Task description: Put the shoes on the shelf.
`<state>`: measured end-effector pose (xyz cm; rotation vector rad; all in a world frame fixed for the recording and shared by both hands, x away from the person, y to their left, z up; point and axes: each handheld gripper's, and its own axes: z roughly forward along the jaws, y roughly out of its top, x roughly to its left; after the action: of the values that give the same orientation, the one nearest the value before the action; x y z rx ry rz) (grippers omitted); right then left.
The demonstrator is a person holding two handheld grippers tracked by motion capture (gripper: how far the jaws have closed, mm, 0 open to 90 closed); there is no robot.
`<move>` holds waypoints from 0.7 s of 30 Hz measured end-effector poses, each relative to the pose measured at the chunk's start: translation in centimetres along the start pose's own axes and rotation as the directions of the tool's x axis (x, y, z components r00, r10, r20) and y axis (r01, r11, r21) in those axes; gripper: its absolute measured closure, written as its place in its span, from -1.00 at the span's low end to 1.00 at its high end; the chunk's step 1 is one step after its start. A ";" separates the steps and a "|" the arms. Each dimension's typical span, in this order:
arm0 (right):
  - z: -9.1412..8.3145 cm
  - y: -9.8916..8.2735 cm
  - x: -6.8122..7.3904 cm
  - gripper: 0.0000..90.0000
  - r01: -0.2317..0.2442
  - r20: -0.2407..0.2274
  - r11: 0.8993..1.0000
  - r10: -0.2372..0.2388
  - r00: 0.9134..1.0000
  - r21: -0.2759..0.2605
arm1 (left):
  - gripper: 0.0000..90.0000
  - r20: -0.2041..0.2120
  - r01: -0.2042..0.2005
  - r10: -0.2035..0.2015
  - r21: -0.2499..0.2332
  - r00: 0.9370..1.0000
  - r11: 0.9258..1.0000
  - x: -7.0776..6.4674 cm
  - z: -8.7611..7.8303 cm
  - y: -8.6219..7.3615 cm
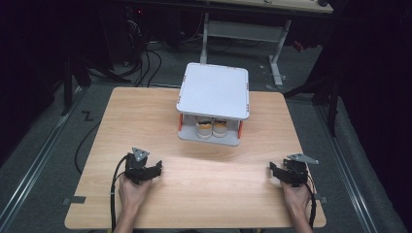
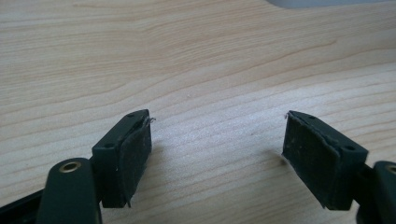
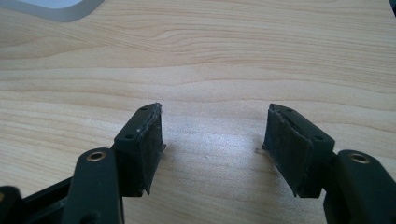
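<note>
Wooden table. Left gripper, at 8 o'clock, low over the wood: jaws spread, nothing between. Right gripper, at 4 o'clock: jaws spread, likewise empty. White two-tier rack, at 12 o'clock, well apart from both; pair of shoes on its lower shelf.

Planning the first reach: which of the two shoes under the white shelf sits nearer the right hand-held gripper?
The right-hand shoe of the pair; it stands on the side toward the right hand-held gripper, with the other shoe beside it to the left.
</note>
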<state>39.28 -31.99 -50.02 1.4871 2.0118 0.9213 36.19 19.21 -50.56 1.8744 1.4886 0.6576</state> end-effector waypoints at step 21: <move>0.1 0.0 0.3 -0.25 0.025 0.026 0.999 -0.025 0.999 0.026 | -0.49 -0.008 -0.005 0.005 0.016 1.000 1.000 -0.2 0.1 0.0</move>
<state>39.30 -31.65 -50.10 1.4764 2.0262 0.8651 36.19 19.03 -50.63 1.8905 1.4988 0.6580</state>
